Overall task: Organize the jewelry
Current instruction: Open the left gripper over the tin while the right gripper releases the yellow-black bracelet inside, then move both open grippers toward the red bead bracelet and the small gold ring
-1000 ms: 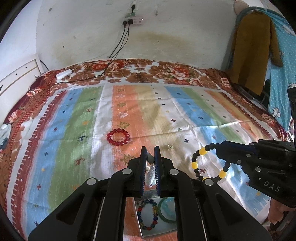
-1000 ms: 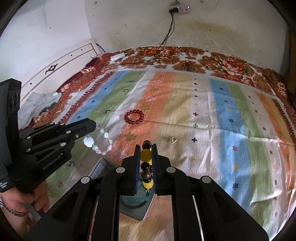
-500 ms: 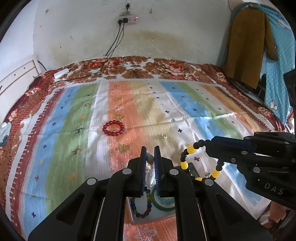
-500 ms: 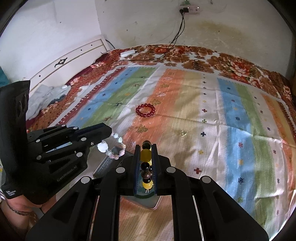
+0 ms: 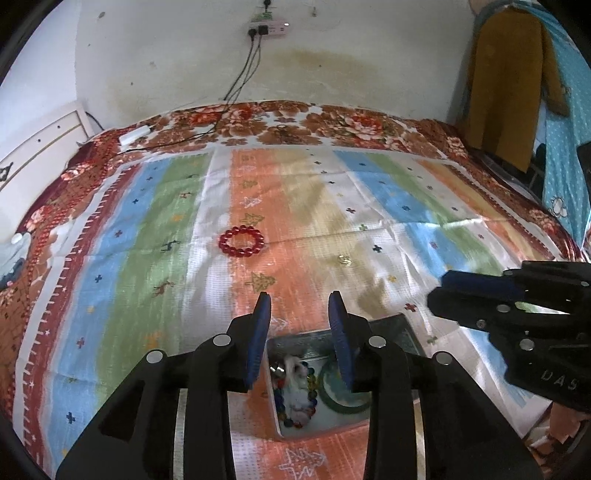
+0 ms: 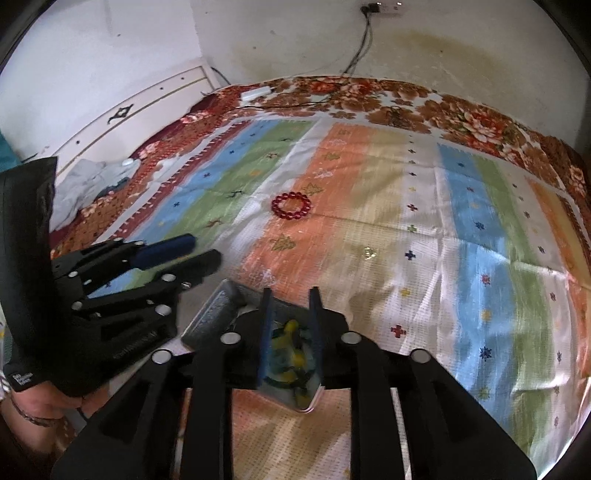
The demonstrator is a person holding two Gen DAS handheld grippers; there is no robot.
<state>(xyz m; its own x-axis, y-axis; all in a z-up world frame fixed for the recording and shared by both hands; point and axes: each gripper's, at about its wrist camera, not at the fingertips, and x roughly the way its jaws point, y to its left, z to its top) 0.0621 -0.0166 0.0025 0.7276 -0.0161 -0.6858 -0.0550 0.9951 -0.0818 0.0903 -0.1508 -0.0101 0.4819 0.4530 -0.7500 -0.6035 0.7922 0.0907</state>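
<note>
My left gripper (image 5: 299,299) hovers over a metal tray (image 5: 391,322), its jaws opening with nothing between them. In the tray lie a white bead bracelet (image 5: 295,367), a multicoloured bead bracelet (image 5: 280,402) and a green bangle (image 5: 341,400). In the right wrist view my right gripper (image 6: 290,295) is above the same tray (image 6: 214,306), its jaws also opening. The blurred yellow-and-black bracelet (image 6: 290,332) hangs loose between and below them. A red bead bracelet (image 5: 242,242) (image 6: 291,206) and a small gold ring (image 5: 345,260) (image 6: 369,253) lie further out on the bedspread.
The striped bedspread (image 5: 369,206) covers a bed against a white wall with a power strip (image 5: 267,27) and cables. Clothes (image 5: 509,85) hang at the right. A white headboard (image 6: 129,110) is at the left. A hand (image 6: 33,402) holds the left gripper (image 6: 203,249).
Both grippers have opened. The white bracelet left the left jaws and now lies in the tray. The yellow-and-black bracelet has slipped from the right jaws.
</note>
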